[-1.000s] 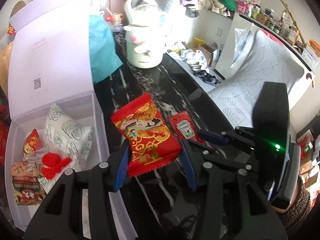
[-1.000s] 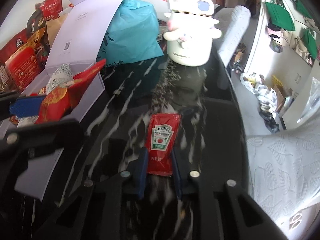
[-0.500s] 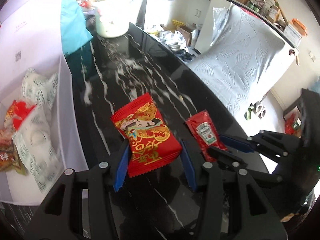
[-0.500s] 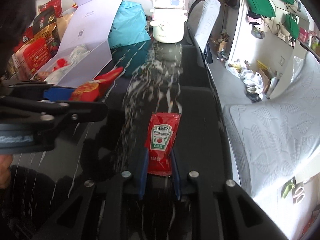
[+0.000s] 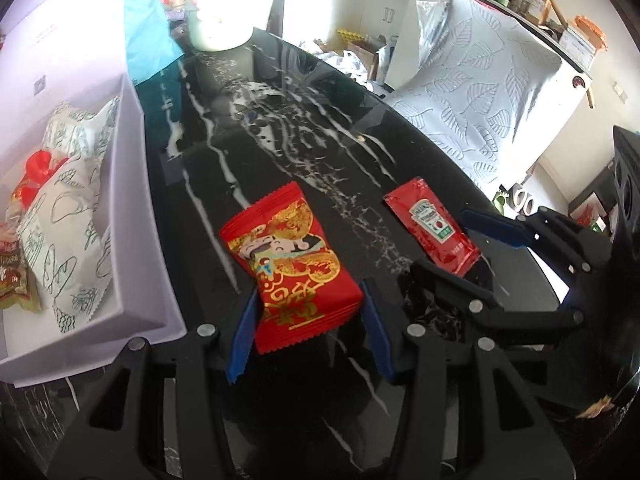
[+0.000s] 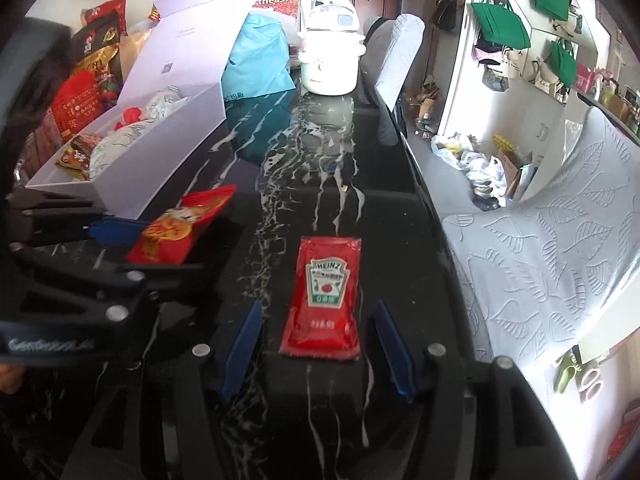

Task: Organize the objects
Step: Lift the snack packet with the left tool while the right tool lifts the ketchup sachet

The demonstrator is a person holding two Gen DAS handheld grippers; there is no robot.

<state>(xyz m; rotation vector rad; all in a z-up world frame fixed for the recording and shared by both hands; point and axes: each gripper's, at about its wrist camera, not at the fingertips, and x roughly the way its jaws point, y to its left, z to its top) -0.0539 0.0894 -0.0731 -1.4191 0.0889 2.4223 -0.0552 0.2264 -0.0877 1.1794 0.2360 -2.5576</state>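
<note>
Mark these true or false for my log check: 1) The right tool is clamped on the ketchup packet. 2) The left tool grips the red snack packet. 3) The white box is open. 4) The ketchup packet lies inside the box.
1) False: the right tool is open, and the ketchup packet lies free on the table.
2) True: the left tool is shut on the red snack packet.
3) True: the white box has its lid raised.
4) False: it lies on the table, outside the box.
</note>
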